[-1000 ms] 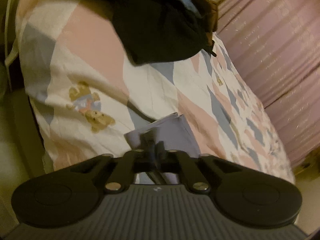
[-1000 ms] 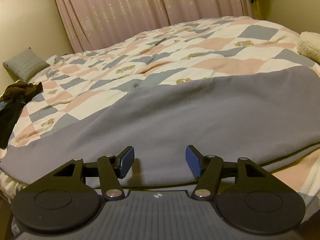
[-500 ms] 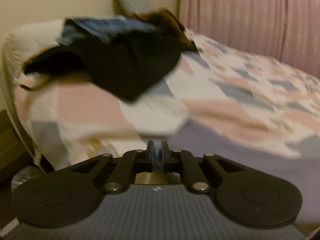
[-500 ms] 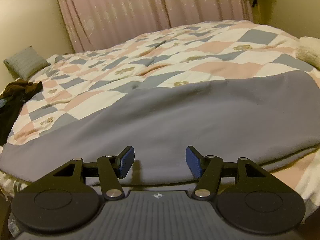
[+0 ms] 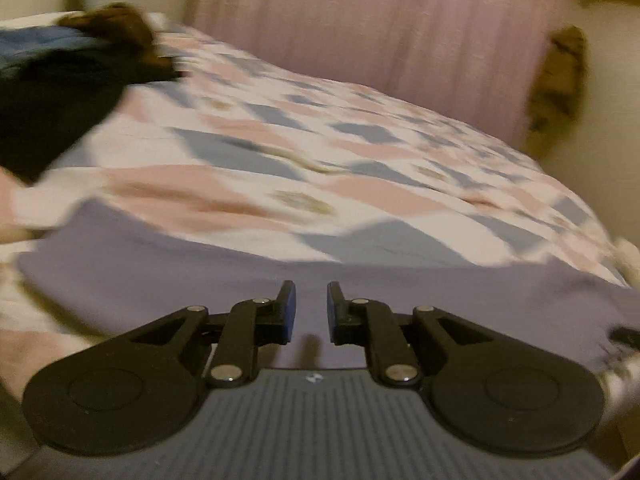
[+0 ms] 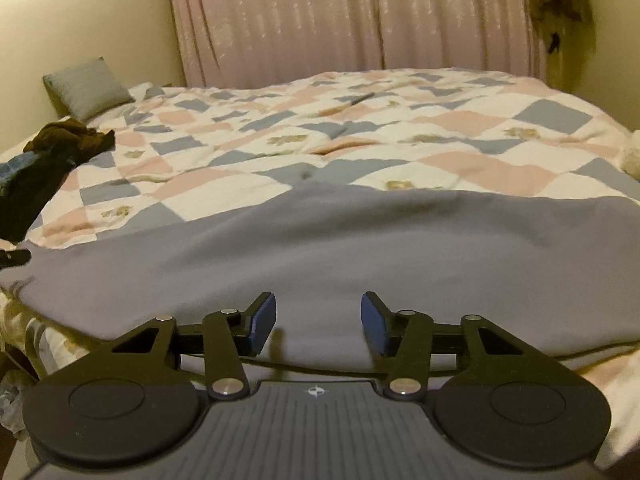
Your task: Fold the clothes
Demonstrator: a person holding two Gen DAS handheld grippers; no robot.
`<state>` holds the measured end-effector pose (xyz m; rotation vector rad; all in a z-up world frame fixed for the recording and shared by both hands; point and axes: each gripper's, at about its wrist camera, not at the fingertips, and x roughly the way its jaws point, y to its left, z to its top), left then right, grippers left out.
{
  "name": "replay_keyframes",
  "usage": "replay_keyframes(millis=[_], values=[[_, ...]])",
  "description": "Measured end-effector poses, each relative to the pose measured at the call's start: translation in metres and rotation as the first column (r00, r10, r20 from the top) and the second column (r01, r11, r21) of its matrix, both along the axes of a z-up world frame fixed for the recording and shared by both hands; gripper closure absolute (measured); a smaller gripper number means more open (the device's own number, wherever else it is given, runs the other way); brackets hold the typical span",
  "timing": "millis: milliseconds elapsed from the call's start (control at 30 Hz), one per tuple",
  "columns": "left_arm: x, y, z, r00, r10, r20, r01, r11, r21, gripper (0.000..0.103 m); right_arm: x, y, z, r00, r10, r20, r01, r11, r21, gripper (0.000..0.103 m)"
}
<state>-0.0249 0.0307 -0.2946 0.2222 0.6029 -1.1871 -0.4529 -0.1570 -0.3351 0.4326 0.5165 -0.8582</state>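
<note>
A grey-lilac garment [image 6: 360, 248] is spread flat along the near edge of the bed [image 6: 460, 168], over a checked quilt [image 6: 280, 148], and its long axis is seen to run left to right, across the line of both grippers. It lies directly ahead of and below each gripper. The right gripper [image 6: 318, 322] is held released, its jaws set wide apart with nothing between them, just above the garment's near hem. The left gripper [image 5: 311, 312] is also released, though its jaws stand only a narrow gap apart and no cloth is caught in it; it hangs over the same garment [image 5: 200, 276] toward its left end. Each end is therefore covered by the nearer hand, and the fold is judged to be not yet started — the near hem would have to be pinched at two points and carried away across the short axis.

The left view is smeared, so little detail can be read there. The right view is sharper: a grey cushion [image 6: 86, 88] by the wall and a heap of dark clothes [image 6: 48, 160] at the far left are made out plainly — in the left view that heap [image 5: 60, 92] is only a dark blur.
</note>
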Motion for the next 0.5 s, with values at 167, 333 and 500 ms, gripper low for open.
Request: replay_keyframes(millis=[167,333,500], values=[[-0.102,-0.036,0.004,0.889,-0.374,0.265,0.361,0.927,0.100,0.089,-0.021,0.015,0.001,0.977,0.057,-0.207,-0.093,0.982,-0.166,0.054],[-0.206,-0.051,-0.019,0.510,-0.661,0.551,0.605,0.731,0.316,0.082,-0.001,0.046,-0.005,0.866,0.190,-0.462,-0.352,0.889,-0.294,0.060],[-0.234,-0.053,-0.049,0.334,-0.710,0.620,0.581,0.673,0.457,0.082,0.017,0.068,-0.029,0.736,0.214,-0.642,-0.519,0.788,-0.332,0.065]])
